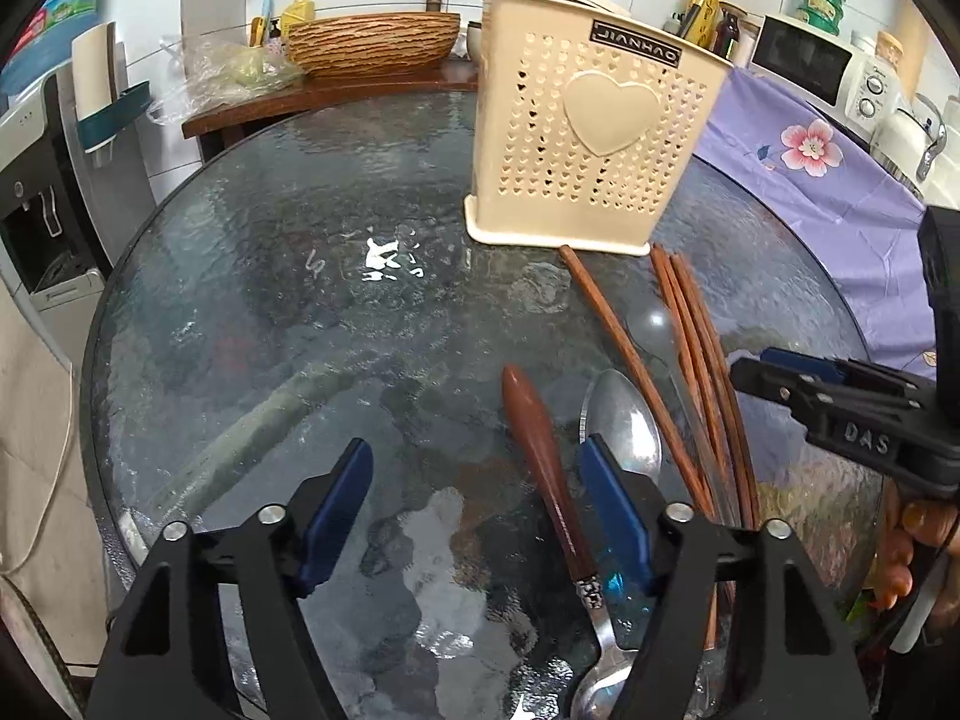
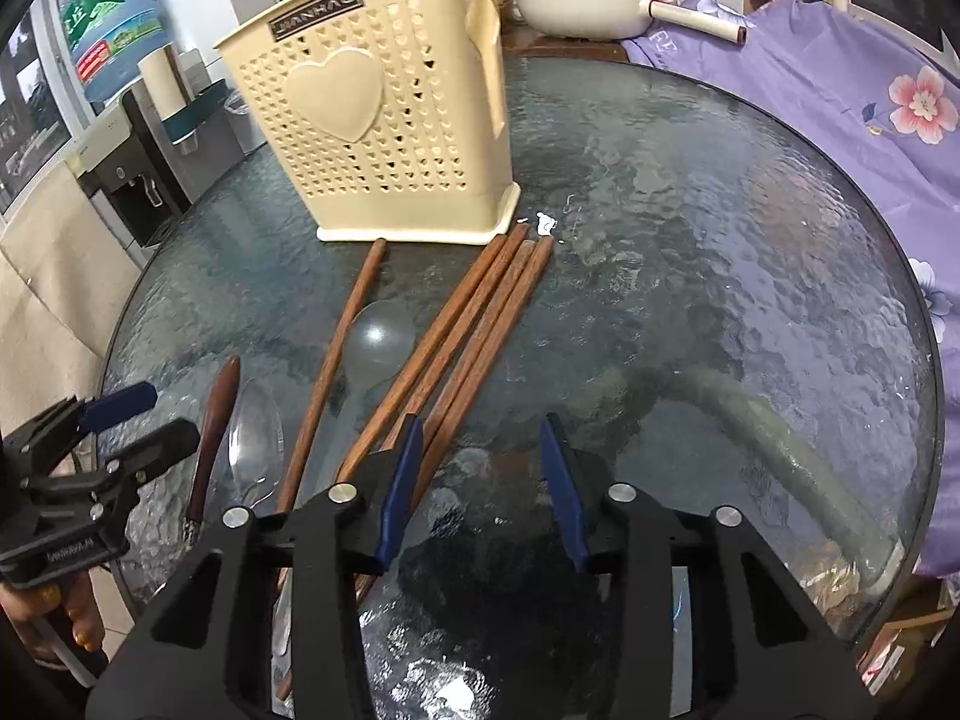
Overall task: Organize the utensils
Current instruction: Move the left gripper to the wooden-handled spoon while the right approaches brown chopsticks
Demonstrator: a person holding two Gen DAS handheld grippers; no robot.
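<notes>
A cream perforated utensil holder [image 1: 588,120] [image 2: 384,120] stands on the round glass table [image 1: 270,300]. In front of it lie several brown chopsticks [image 1: 696,360] [image 2: 474,324], a metal spoon [image 1: 624,420] [image 2: 255,438] and a wooden-handled utensil [image 1: 534,444] [image 2: 210,426]. My left gripper [image 1: 474,510] [image 2: 156,417] is open and low over the table. The wooden handle lies between its pads, close to the right pad [image 1: 612,510], and neither pad presses on it. My right gripper [image 2: 480,492] [image 1: 759,366] is open too. Its left pad [image 2: 399,492] sits over the near ends of the chopsticks, with mostly bare glass between the pads.
A translucent spoon bowl [image 2: 381,342] lies among the chopsticks. A purple flowered cloth [image 2: 840,90] covers the counter to the right, with a microwave [image 1: 822,66] on it. A woven basin [image 1: 372,42] sits behind the table and a water dispenser [image 1: 36,210] stands at the left.
</notes>
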